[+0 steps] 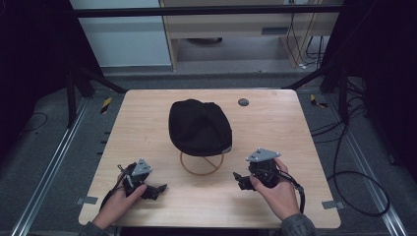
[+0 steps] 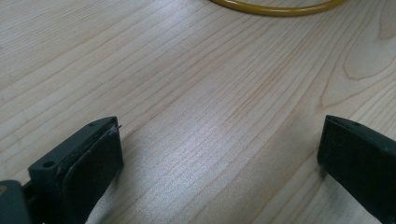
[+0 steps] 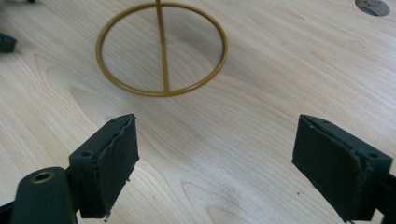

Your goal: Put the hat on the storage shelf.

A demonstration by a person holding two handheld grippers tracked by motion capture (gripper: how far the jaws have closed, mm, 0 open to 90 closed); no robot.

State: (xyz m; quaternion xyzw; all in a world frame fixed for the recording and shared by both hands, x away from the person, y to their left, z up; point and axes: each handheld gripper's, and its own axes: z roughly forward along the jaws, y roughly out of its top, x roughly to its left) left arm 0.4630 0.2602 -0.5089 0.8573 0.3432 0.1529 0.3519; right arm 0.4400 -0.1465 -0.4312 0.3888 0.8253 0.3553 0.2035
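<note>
A black cap [image 1: 199, 125] sits on a gold wire stand, whose round base ring [image 1: 201, 172] rests on the wooden table [image 1: 275, 128] just in front of it. Left of the ring, near the front edge, my left gripper [image 1: 158, 189] lies low with its jaws wide apart. In the left gripper view its jaws [image 2: 219, 140] frame bare wood, with the ring's rim [image 2: 280, 10] beyond. My right gripper [image 1: 239, 180] is open to the right of the ring. Between its jaws [image 3: 215, 144] is only tabletop, and the ring [image 3: 163, 93] with its upright rod lies just ahead.
A small grey round plug [image 1: 243, 102] is set in the table behind the cap, also seen as a grey disc [image 3: 372, 5] in the right gripper view. Black cables [image 1: 354, 187] trail on the floor to the right. Metal rails run along both sides of the table.
</note>
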